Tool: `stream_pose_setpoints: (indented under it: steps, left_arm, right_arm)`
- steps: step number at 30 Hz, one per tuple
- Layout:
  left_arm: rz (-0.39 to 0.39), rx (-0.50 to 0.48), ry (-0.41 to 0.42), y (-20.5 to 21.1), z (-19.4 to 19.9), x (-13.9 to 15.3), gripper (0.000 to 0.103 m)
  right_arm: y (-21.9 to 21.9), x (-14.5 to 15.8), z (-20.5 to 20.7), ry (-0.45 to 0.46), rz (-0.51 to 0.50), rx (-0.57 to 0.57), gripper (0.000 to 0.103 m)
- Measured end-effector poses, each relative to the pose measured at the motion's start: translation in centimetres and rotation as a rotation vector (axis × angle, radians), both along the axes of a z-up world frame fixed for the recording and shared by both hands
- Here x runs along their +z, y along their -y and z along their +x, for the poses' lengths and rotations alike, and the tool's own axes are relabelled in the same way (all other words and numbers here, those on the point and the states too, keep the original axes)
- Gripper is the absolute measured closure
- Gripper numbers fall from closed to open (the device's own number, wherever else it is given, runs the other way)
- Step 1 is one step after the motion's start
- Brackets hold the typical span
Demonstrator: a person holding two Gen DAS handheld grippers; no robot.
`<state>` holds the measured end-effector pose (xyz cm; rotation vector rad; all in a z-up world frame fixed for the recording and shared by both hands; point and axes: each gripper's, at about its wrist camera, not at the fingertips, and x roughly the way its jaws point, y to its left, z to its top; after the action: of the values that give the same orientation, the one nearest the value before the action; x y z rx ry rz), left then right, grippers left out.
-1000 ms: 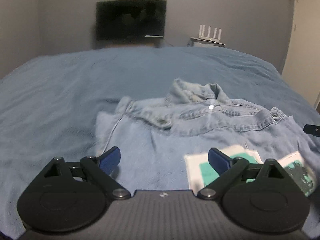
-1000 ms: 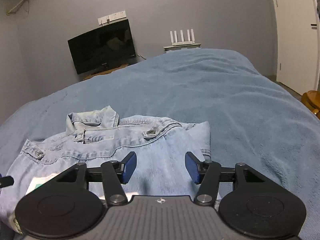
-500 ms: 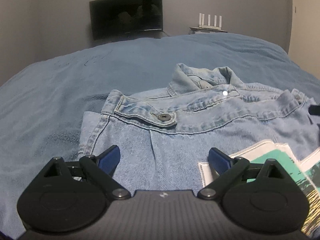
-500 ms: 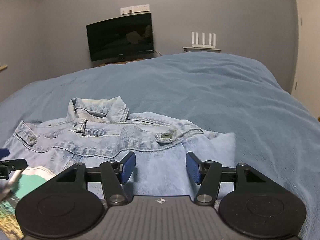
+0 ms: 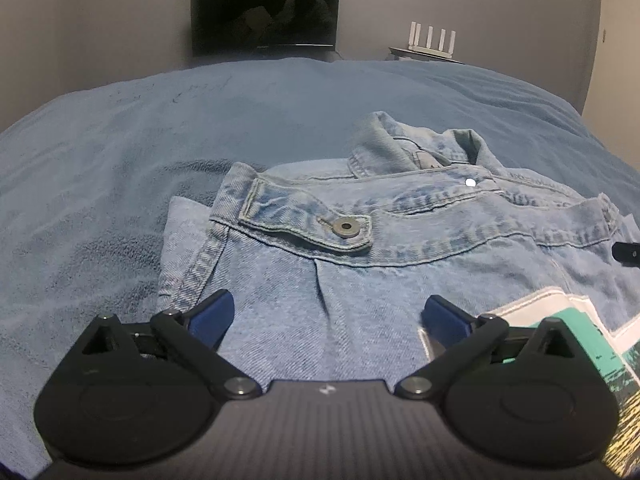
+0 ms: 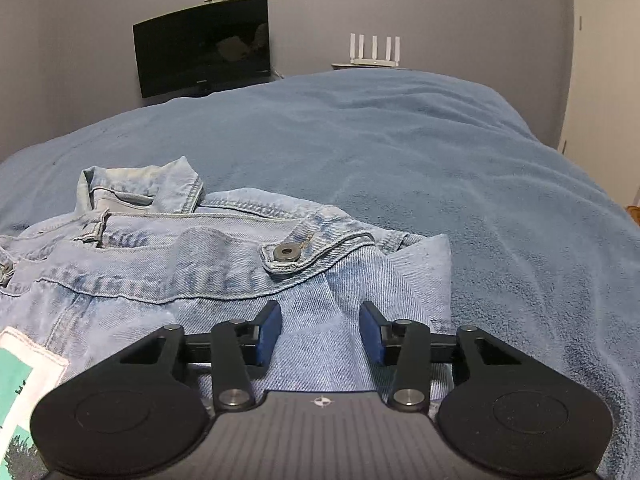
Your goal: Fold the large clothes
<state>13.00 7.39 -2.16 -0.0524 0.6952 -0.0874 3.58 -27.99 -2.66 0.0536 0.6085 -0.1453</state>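
Denim jacket (image 5: 400, 272) is laid back-up on the blue blanket (image 5: 120, 168), collar (image 5: 416, 148) at the far end, printed patch (image 5: 576, 332) near the middle of the back. Sleeves appear already folded in: a buttoned cuff tab (image 5: 316, 228) is seen lying across the left shoulder area, a matching one (image 6: 316, 252) on the right side. Some cloth (image 6: 428, 276) sticks out beyond the right edge; which part of the jacket it is cannot be told.

Risks, as judged:
- Denim is stiff and thick. If only the top layer is pinched, the under layers will be left behind and the fold will skew.
- Folded-in sleeves are loose. They could be dragged or flipped out if the body is lifted unevenly by the two sides.
- The blanket is plush. It could be caught together with the hem if the fingers are driven too deep.
- The metal buttons could be snagged by a pad.

Pose: left gripper (image 5: 328, 316) is held low over the left part of the jacket's back, aimed toward the collar, jaws spread wide, nothing held. Right gripper (image 6: 320, 332) is held low over the right part, same heading, jaws apart though less wide, nothing between them. Contact with the cloth cannot be confirmed for either. A dark tip (image 5: 628, 254) is seen at the right edge of the left view, presumably the right gripper's.
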Motion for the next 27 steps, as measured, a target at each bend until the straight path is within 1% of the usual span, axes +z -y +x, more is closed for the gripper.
stream_pose_setpoints:
  steps: [3, 4, 5, 6, 7, 9, 11, 12, 14, 15, 17, 20, 22, 24, 27]
  left_arm:
    - [0.023, 0.007, 0.014, 0.3, -0.5, 0.3, 0.001]
    - [0.039, 0.015, 0.028, 0.5, -1.0, 0.7, 0.001]
    - [0.049, 0.022, 0.038, 0.7, -1.6, 1.0, 0.001]
    - [0.049, 0.024, 0.049, 0.9, -2.4, 1.4, 0.001]
    - [0.040, 0.018, 0.060, 1.1, -3.3, 1.9, 0.001]
    - [0.015, -0.007, 0.063, 1.5, -4.9, 2.8, 0.001]
    - [0.003, -0.042, 0.074, 2.3, -6.7, 3.8, 0.001]
    - [0.009, -0.064, 0.083, 2.8, -7.6, 4.2, 0.001]
    - [0.047, -0.100, 0.092, 4.0, -9.2, 4.7, 0.001]
    - [0.061, -0.115, 0.087, 4.5, -10.0, 4.8, 0.001]
    - [0.055, -0.133, 0.055, 5.2, -11.2, 4.7, 0.001]
    - [0.034, -0.145, -0.026, 5.5, -12.5, 4.1, 0.001]
    - [0.040, -0.131, -0.043, 5.5, -13.2, 4.0, 0.001]
    - [0.033, -0.109, -0.043, 5.2, -13.7, 4.3, 0.001]
    - [-0.004, -0.069, -0.036, 4.5, -14.4, 4.6, 0.001]
  right_arm:
    - [0.0, 0.2, -0.9, 0.021, 0.025, 0.001, 0.054]
    - [0.3, 0.4, -1.5, 0.035, 0.056, -0.003, 0.050]
    - [0.5, 0.8, -2.3, 0.053, 0.099, -0.014, 0.043]
    - [0.7, 1.2, -3.2, 0.072, 0.144, -0.034, 0.039]
    - [0.9, 1.7, -4.1, 0.090, 0.178, -0.060, 0.033]
    - [1.7, 3.0, -6.1, 0.147, 0.260, -0.114, 0.030]
    - [2.6, 4.1, -8.0, 0.200, 0.356, -0.177, 0.023]
    - [3.1, 4.5, -9.3, 0.228, 0.413, -0.213, 0.022]
    - [3.6, 4.8, -11.7, 0.253, 0.501, -0.270, 0.018]
    - [3.6, 4.8, -13.1, 0.257, 0.538, -0.301, 0.018]
    - [3.4, 4.4, -15.6, 0.259, 0.602, -0.327, 0.017]
    - [3.9, 3.4, -19.1, 0.254, 0.741, -0.381, 0.016]
    - [4.9, 2.2, -20.9, 0.227, 0.878, -0.413, 0.016]
    - [5.8, 1.1, -21.9, 0.213, 1.009, -0.429, 0.017]
    - [6.5, 0.6, -21.7, 0.216, 1.025, -0.438, 0.015]
